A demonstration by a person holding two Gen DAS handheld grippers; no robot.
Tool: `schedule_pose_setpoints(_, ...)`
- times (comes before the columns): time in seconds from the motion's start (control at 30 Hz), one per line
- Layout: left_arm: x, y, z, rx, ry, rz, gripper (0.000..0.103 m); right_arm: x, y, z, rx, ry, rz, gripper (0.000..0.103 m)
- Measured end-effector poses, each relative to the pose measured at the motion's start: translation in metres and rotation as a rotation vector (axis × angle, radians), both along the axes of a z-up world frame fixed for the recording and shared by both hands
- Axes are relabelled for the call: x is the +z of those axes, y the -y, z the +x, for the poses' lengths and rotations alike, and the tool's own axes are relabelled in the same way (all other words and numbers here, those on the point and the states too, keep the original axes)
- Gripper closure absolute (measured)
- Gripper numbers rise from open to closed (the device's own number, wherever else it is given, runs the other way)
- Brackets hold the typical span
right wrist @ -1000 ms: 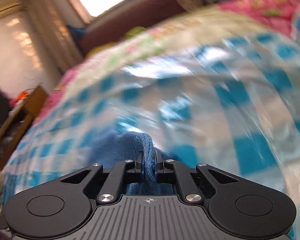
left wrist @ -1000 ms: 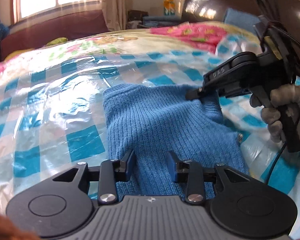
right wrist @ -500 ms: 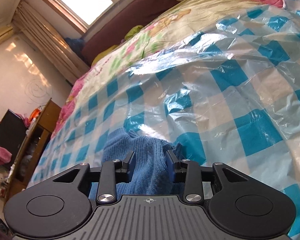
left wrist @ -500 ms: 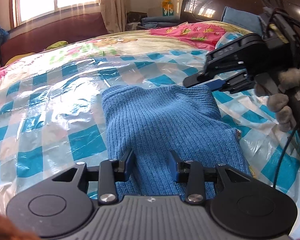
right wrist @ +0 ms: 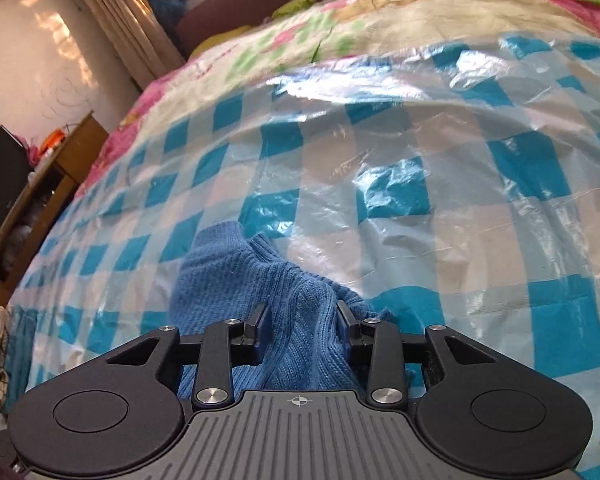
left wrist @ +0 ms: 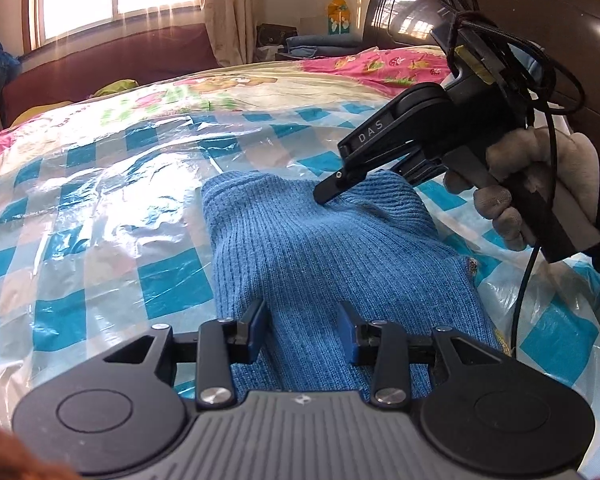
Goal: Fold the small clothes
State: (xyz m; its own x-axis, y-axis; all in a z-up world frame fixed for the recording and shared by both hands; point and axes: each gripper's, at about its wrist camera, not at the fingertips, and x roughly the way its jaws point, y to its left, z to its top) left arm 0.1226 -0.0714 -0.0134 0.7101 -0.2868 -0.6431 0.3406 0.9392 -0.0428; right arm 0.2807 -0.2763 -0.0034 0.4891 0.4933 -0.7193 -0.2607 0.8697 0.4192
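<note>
A folded blue ribbed knit garment (left wrist: 332,248) lies on the blue-and-white checked plastic sheet (left wrist: 100,240) on the bed. My left gripper (left wrist: 302,328) is open, its jaws wide apart over the garment's near end. My right gripper (right wrist: 302,322) is open too, its jaws astride a raised bunch of the same blue knit (right wrist: 236,280). In the left wrist view the right gripper (left wrist: 328,196) comes in from the right and its tip presses on the garment's far edge.
The checked sheet (right wrist: 460,200) covers a floral bedspread (left wrist: 260,88). A dark headboard (left wrist: 540,12) stands at the right, a window and dark sofa (left wrist: 100,60) behind. A wooden shelf (right wrist: 40,184) stands left of the bed.
My right gripper let go of the garment's far edge and opened, lifted off, then came back down onto that edge. My left gripper stayed open and still.
</note>
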Motion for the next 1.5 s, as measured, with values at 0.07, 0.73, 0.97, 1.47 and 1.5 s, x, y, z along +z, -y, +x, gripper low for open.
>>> schedule_pose_setpoints(0.07,0.001,-0.001,0.000,0.002,-0.004,-0.007,0.061,0.007,-0.002,-0.010,-0.006,0.047,-0.016,0.082)
schedule_pose_setpoints(0.73,0.011,0.015,0.009,-0.052,-0.006,0.042,0.057,-0.004,0.055,-0.050,-0.250,0.057,0.065,0.096)
schedule_pose_setpoints(0.97,0.007,0.033,0.002,-0.137,-0.032,0.064,0.057,0.005,0.057,-0.056,-0.253,0.042,0.002,0.096)
schedule_pose_setpoints(1.47,0.000,0.051,-0.013,-0.195,-0.057,0.129,0.054,0.050,0.057,-0.120,-0.209,0.136,0.072,0.082)
schedule_pose_setpoints(1.5,0.000,0.051,-0.013,-0.194,-0.057,0.130,0.054,0.048,0.046,-0.120,-0.165,0.129,0.070,0.083)
